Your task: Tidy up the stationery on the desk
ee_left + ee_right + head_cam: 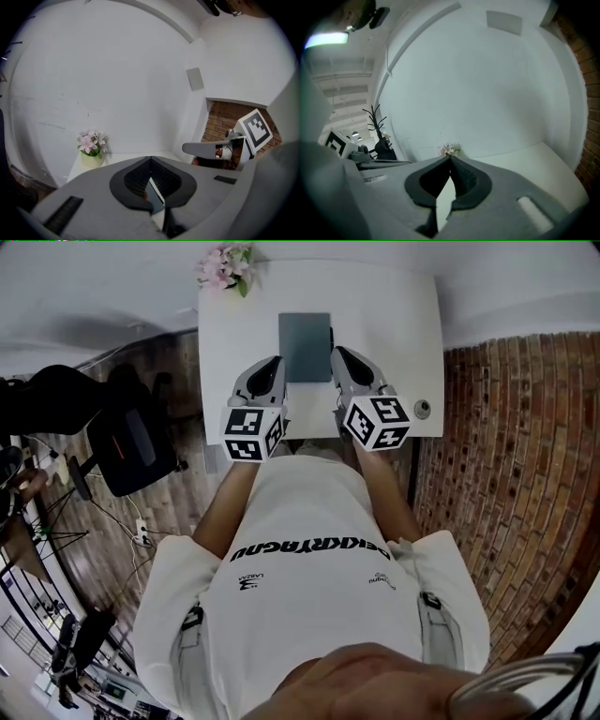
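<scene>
Notebook [305, 346] lies flat on the desk [412, 334] between both grippers. Left gripper [150, 158] and right gripper [450, 158] are clenched tight, holding nothing.

bright, even indoor light on the white rectangular desk [394, 343]; a glowing ceiling strip lamp [326, 40] smears at the right gripper view's edge. strong fisheye bending, dark corners.

Small round object [423, 409] at white rectangular desk's [412, 334] right edge too small to identify, desk's near side hidden behind person's white-shirted torso [309, 549]
</scene>
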`<state>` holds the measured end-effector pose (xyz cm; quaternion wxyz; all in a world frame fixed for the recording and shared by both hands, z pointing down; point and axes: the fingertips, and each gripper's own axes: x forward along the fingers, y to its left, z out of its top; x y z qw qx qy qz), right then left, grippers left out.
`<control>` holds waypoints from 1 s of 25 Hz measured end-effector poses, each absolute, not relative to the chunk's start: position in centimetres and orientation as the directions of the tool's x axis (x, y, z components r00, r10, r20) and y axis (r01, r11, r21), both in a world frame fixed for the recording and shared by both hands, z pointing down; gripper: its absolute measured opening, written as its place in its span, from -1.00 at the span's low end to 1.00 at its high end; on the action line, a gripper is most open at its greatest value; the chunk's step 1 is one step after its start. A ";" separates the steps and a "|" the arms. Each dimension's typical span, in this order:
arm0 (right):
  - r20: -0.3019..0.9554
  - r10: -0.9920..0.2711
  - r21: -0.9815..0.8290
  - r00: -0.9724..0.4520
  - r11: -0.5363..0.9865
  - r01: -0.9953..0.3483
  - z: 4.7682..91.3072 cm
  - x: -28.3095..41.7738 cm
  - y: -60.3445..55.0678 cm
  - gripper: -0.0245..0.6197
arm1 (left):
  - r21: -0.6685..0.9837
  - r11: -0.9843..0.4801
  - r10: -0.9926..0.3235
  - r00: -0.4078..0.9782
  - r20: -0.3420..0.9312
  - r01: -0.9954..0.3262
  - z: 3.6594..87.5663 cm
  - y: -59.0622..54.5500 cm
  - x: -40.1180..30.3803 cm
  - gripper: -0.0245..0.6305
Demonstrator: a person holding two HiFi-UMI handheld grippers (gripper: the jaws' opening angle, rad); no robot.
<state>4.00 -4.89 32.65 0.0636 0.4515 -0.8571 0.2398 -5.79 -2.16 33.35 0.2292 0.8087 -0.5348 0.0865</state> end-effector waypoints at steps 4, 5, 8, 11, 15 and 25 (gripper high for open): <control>0.247 -0.787 -0.268 -0.565 0.505 -0.821 30.1 3.9 -4.1 -0.93 | 0.272 -0.339 -0.850 0.417 0.322 -0.901 31.3 -1.9 -5.5 -0.93; 0.230 -0.790 -0.258 -0.568 0.513 -0.818 29.7 3.7 -4.0 -0.93 | 0.266 -0.341 -0.855 0.415 0.310 -0.902 30.8 -1.9 -5.7 -0.93; 0.199 -0.792 -0.230 -0.577 0.534 -0.813 28.6 3.3 -3.6 -0.93 | 0.251 -0.346 -0.873 0.408 0.268 -0.904 29.5 -1.8 -5.7 -0.93; 0.179 -0.795 -0.209 -0.579 0.545 -0.812 27.8 3.3 -3.2 -0.93 | 0.237 -0.355 -0.887 0.406 0.220 -0.904 28.2 -1.7 -5.3 -0.93; 0.149 -0.807 -0.194 -0.572 0.543 -0.817 26.8 3.5 -3.0 -0.93 | 0.211 -0.377 -0.893 0.414 0.175 -0.902 27.1 -1.7 -4.9 -0.93; 0.132 -0.816 -0.165 -0.562 0.541 -0.825 26.1 3.4 -3.1 -0.93 | 0.196 -0.399 -0.893 0.428 0.138 -0.896 26.1 -1.8 -4.5 -0.93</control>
